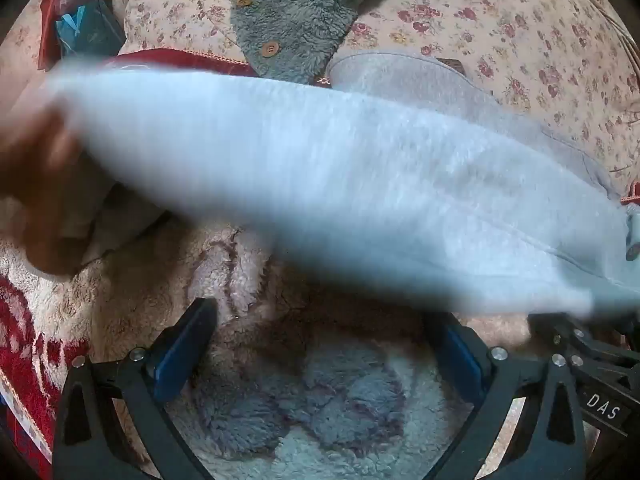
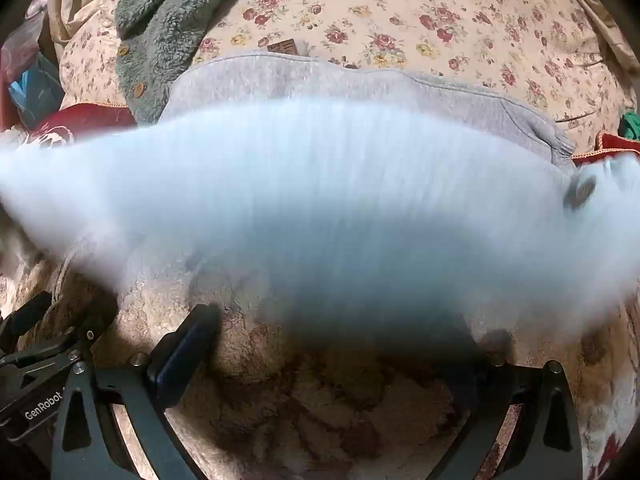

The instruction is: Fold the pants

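Both grippers, left gripper (image 1: 320,320) and right gripper (image 2: 332,328), have jaws spread wide, holding nothing; blurred grey pants (image 2: 320,200) stretch across the fleecy blanket (image 2: 320,400).

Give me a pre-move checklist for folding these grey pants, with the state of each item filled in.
1. Left gripper open and empty: ok, fingers spread wide with only the fleece blanket between them.
2. Right gripper open and empty: ok, one finger shows clear of cloth; the other is partly hidden by blur.
3. Grey pants lying flat: cannot tell, the near layer is motion-blurred in both views.
4. Far edge of the pants on the bed: ok, a seamed edge rests on the floral sheet.
5. Folding area free of other clothes: not ok, a fuzzy buttoned garment touches the pants' far left corner.
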Demonstrator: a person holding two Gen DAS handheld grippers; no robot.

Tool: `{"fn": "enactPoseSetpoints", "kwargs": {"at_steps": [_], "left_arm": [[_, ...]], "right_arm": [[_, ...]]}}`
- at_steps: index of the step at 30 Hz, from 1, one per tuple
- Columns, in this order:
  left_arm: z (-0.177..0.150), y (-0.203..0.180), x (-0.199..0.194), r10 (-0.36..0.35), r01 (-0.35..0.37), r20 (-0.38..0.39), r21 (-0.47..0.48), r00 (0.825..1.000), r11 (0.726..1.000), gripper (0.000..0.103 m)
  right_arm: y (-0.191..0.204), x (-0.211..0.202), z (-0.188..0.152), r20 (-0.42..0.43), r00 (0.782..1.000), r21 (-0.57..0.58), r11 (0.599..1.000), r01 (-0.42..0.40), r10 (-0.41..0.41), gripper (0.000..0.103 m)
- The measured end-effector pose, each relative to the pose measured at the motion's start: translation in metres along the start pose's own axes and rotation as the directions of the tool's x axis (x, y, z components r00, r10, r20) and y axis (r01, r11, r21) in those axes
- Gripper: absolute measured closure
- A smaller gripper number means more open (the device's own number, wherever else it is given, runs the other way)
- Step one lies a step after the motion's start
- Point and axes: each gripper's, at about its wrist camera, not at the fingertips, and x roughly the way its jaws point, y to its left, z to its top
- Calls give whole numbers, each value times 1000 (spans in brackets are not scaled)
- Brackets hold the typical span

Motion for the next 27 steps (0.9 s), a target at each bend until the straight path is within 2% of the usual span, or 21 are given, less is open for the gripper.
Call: {"fn": "enactPoseSetpoints", "kwargs": {"at_steps": [27], "left_arm": [[0,-1,0,0,0,0,-1,1000,1000,0]], "right_arm": [[1,0,0,1,1000,0,1000,-1,1,0]]}}
